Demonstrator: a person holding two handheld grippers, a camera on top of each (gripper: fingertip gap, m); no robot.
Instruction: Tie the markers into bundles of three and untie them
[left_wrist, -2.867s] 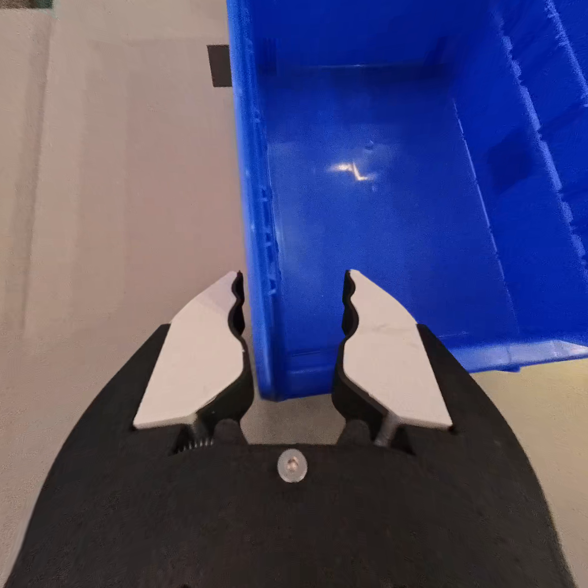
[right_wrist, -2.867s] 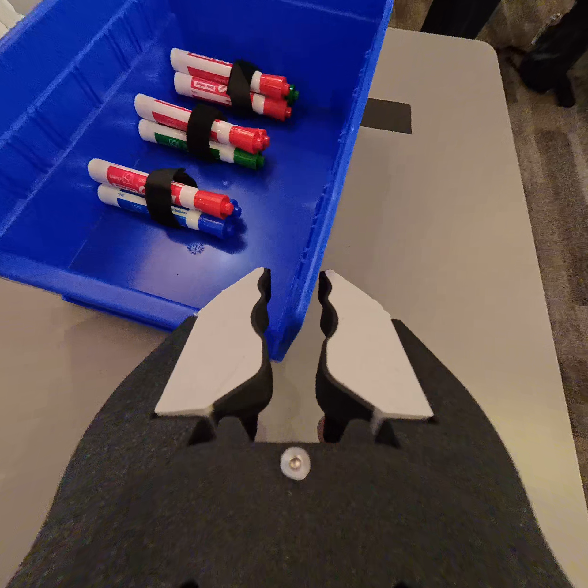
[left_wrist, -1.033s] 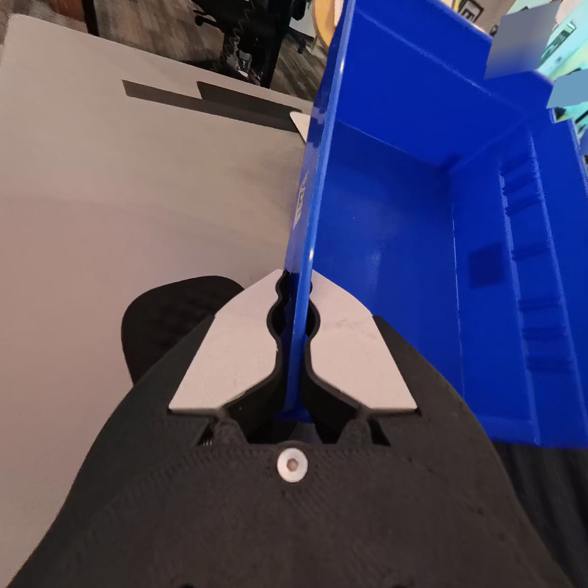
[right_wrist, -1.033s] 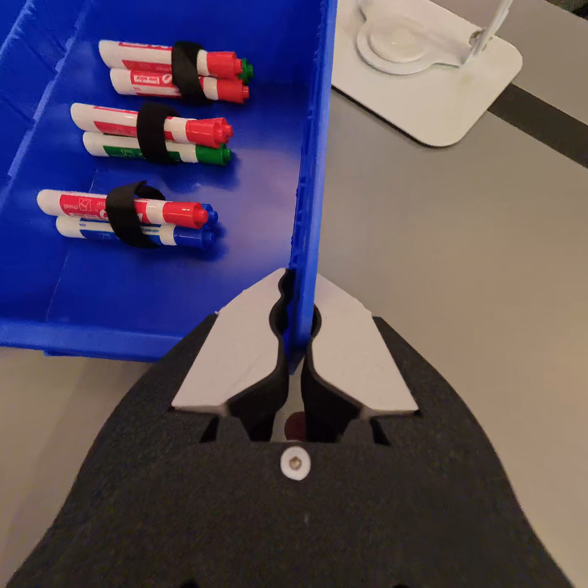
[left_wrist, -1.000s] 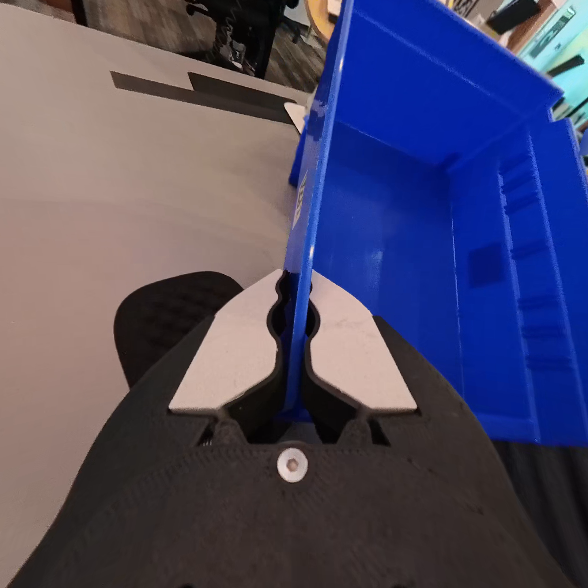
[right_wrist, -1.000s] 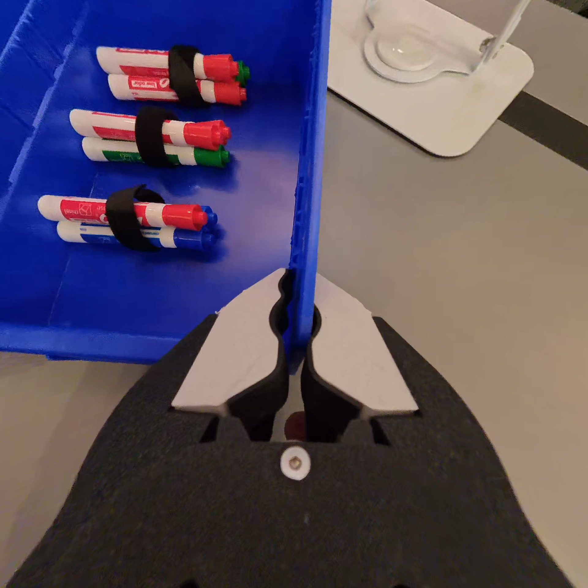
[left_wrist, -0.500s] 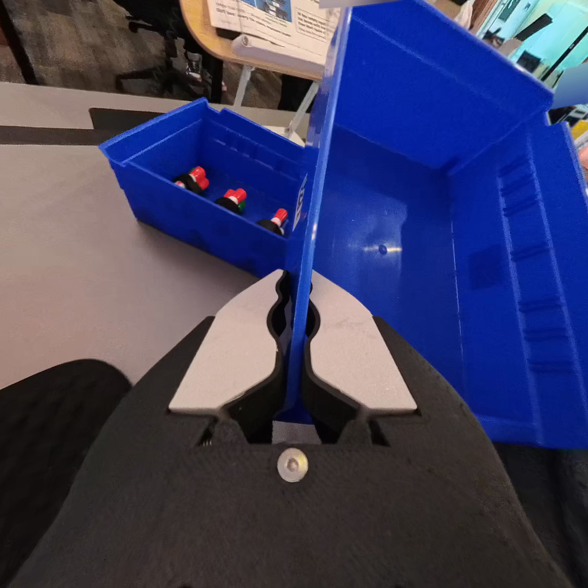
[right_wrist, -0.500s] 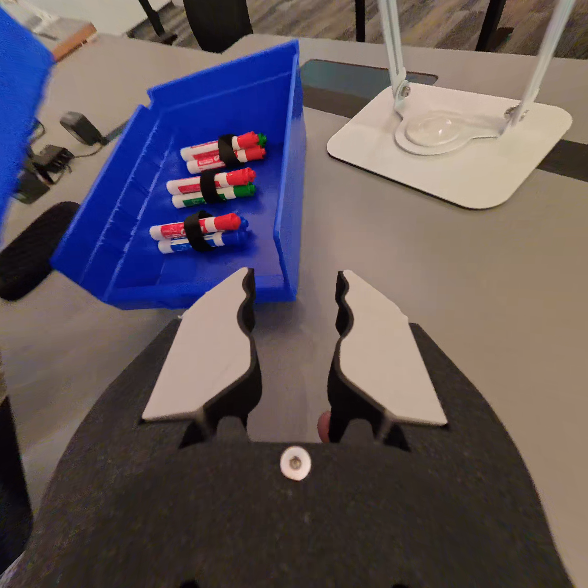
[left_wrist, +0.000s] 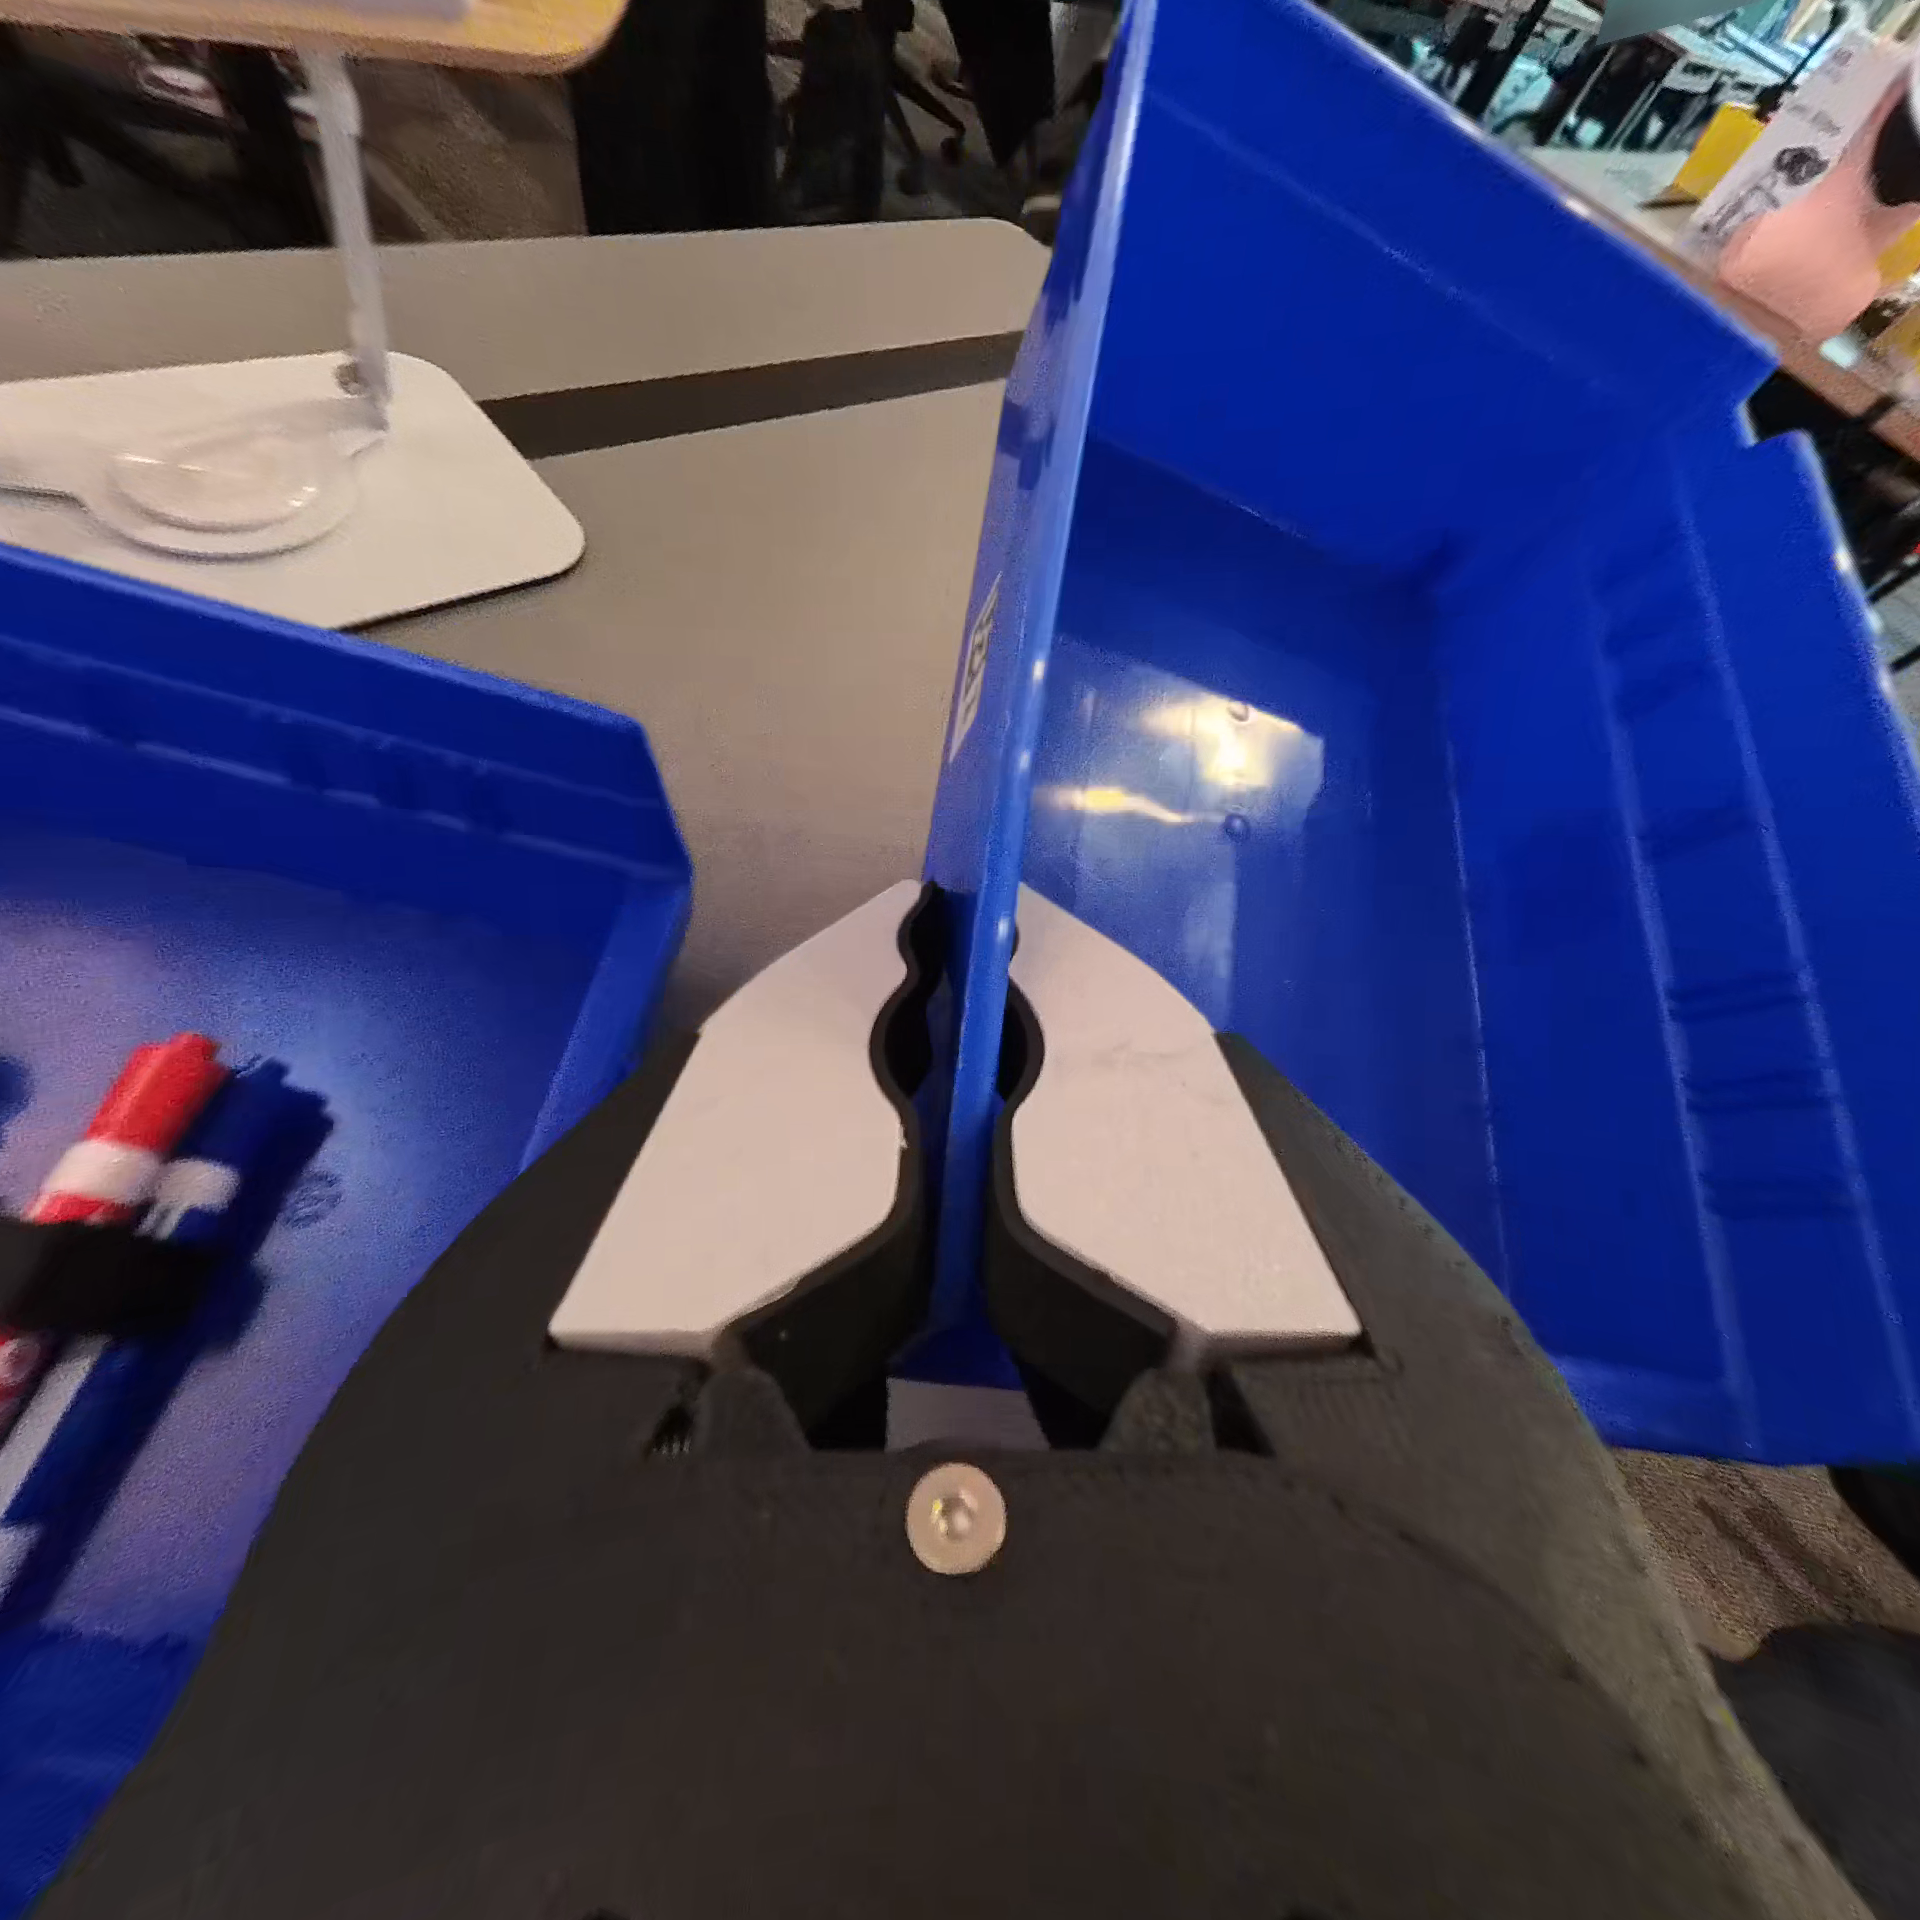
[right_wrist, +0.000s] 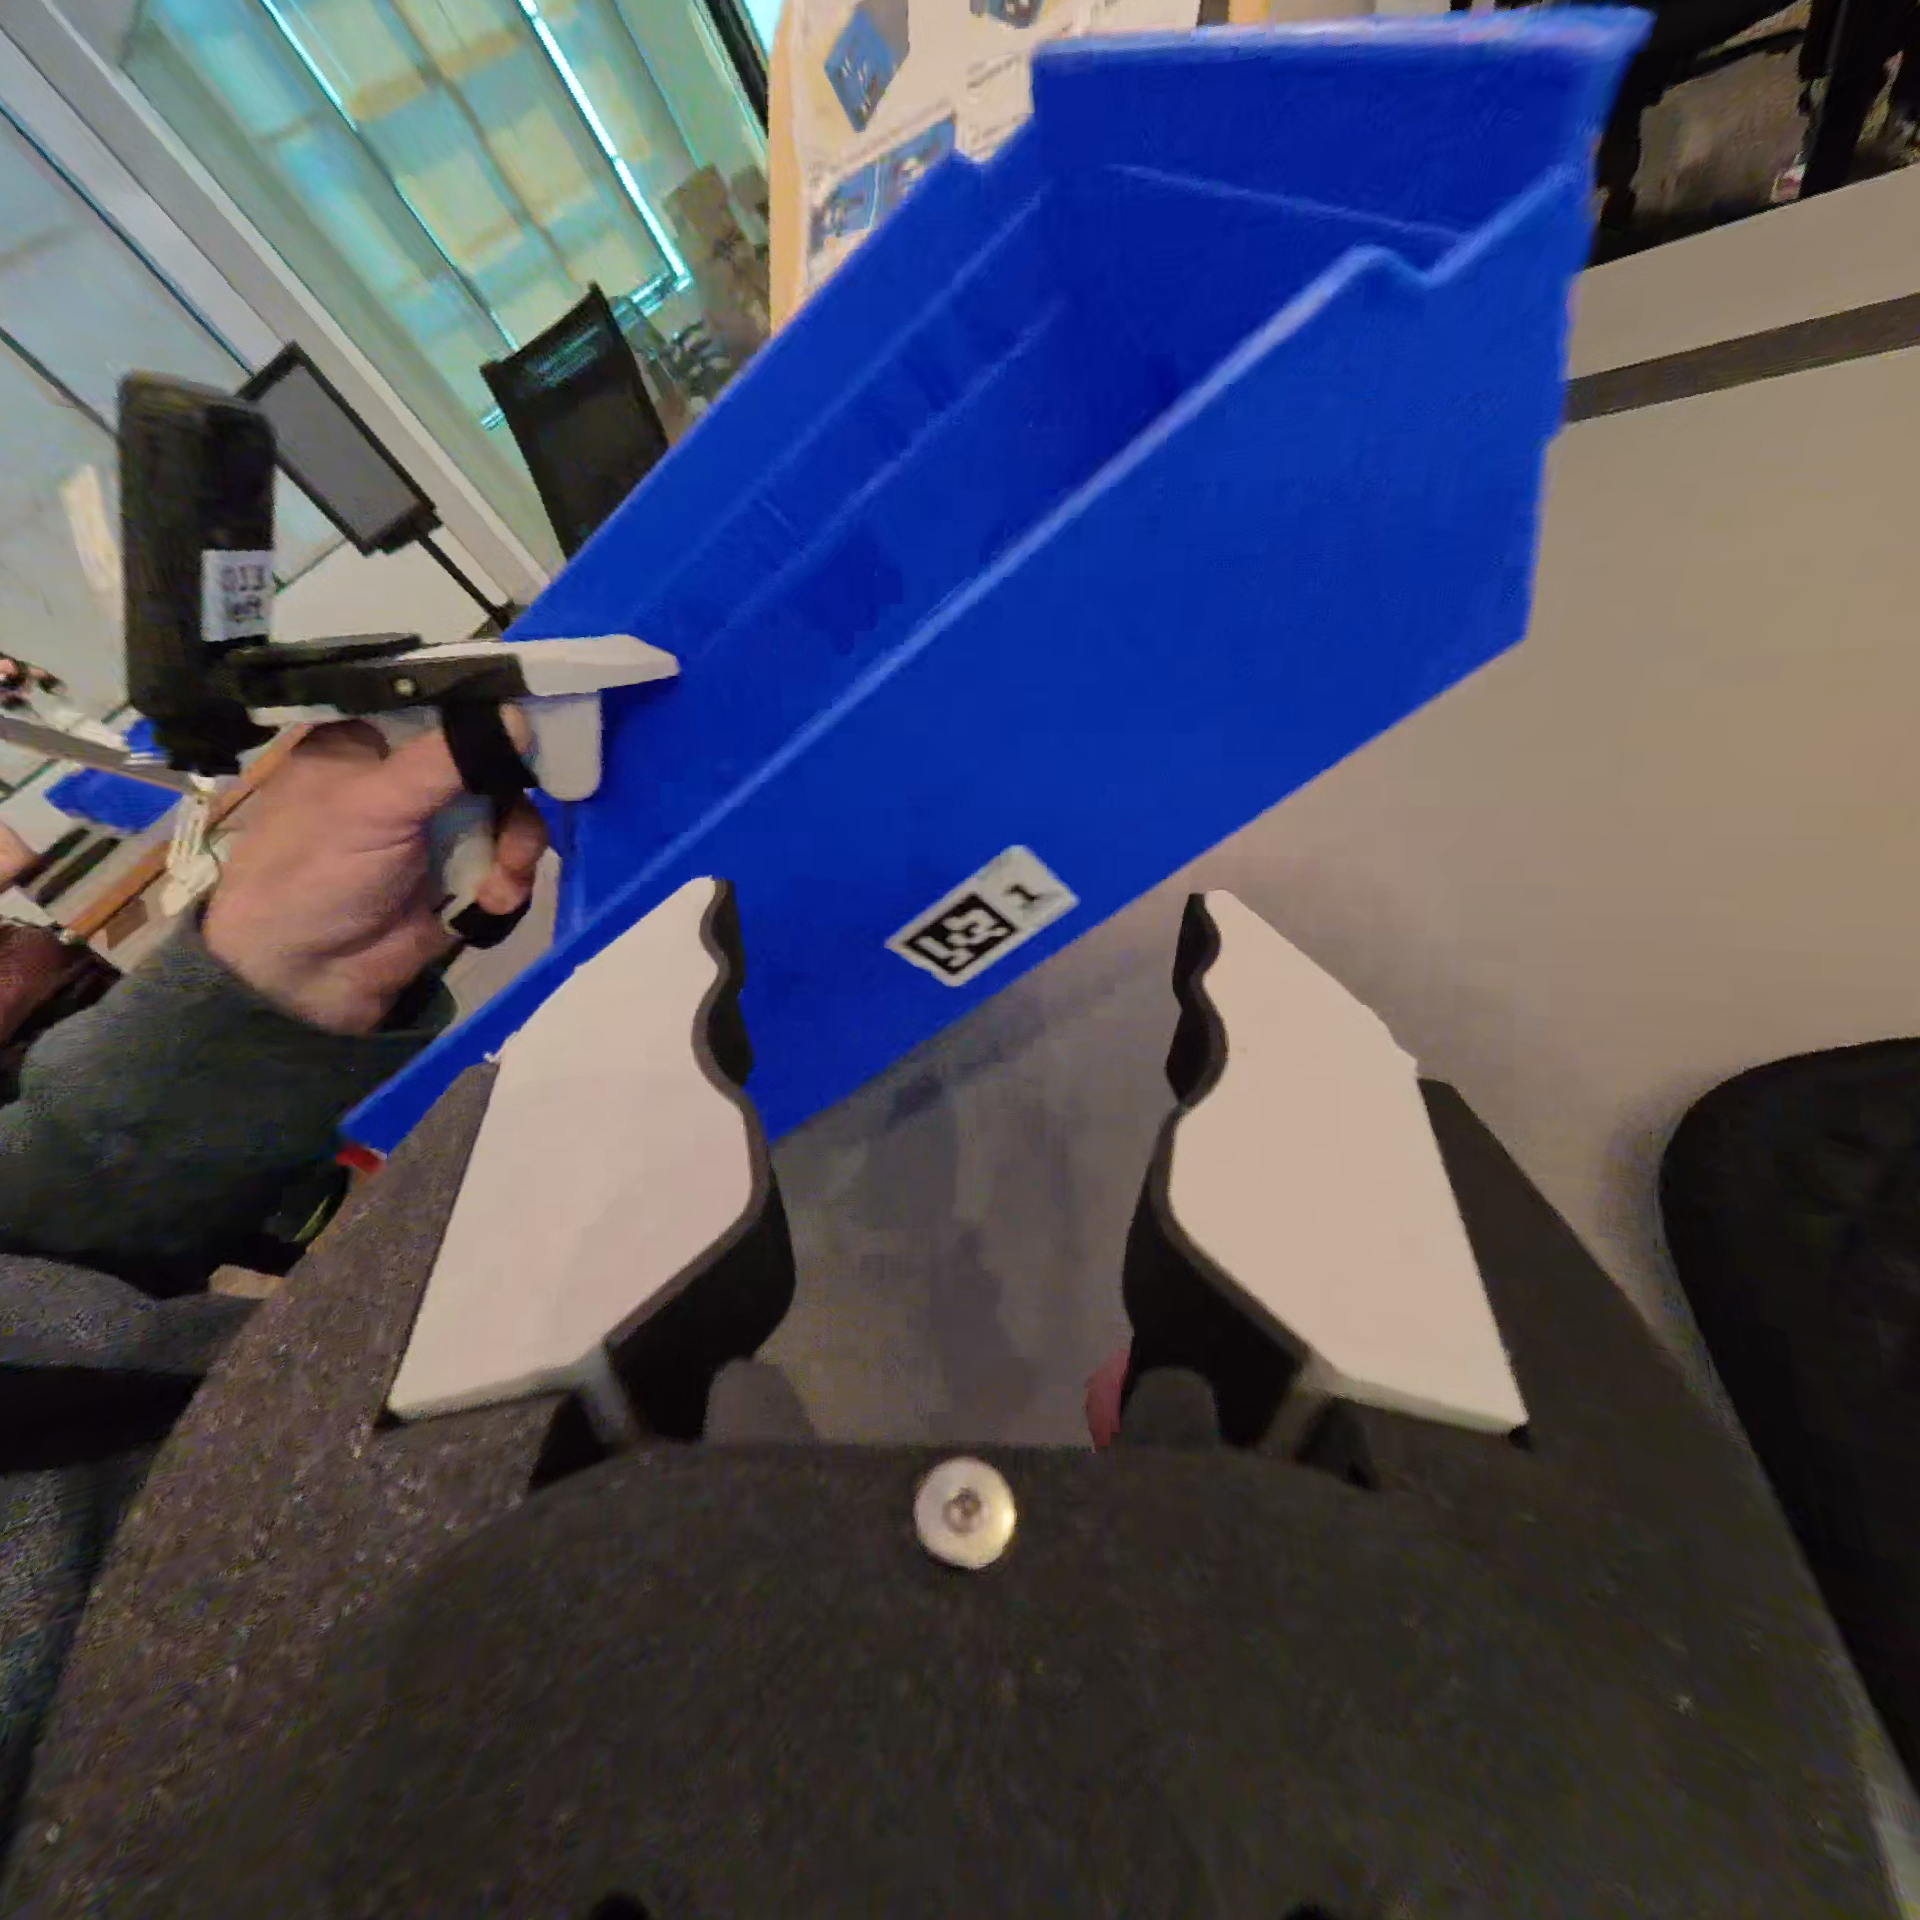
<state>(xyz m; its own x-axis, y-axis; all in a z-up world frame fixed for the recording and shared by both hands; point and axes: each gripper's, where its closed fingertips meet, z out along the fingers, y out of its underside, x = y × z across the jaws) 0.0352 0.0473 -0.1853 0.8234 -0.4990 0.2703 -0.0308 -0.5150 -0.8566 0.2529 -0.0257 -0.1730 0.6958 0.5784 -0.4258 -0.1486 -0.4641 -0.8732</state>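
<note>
Air surrounds the empty blue bin (left_wrist: 1455, 831) on every side: the left claw (left_wrist: 961, 935) is clamped on the thin edge of its side wall, one finger outside and one inside, and carries it tilted clear of the grey table (left_wrist: 790, 582). In the right wrist view the same bin (right_wrist: 1143, 582) hangs slanted, its open top turned up and away, with a black-and-white sticker (right_wrist: 977, 914) on the side wall facing the camera. The left claw (right_wrist: 623, 675) shows there at the bin's near left corner, held by a hand (right_wrist: 343, 883) in a dark sleeve.

The right claw (right_wrist: 956, 914) is spread wide and holds nothing; the tilted bin's lower edge sits beyond its fingertips, and I cannot tell whether they touch.

A second blue bin (left_wrist: 343, 831) sits low at the left of the left wrist view, its right-hand wall close beside the left claw's body. On its floor lies a marker bundle (left_wrist: 125, 1174), red and blue caps pointing away, wrapped by a black strap (left_wrist: 94, 1273); it is blurred and cut off by the frame.

Behind it a white stand base (left_wrist: 436, 509) rests on the table, with a dark strip (left_wrist: 727, 400) running across the tabletop beyond. A black rounded object (right_wrist: 1808, 1299) sits at the right edge of the right wrist view. Farther off are office chairs, desks and large windows (right_wrist: 364, 208).
</note>
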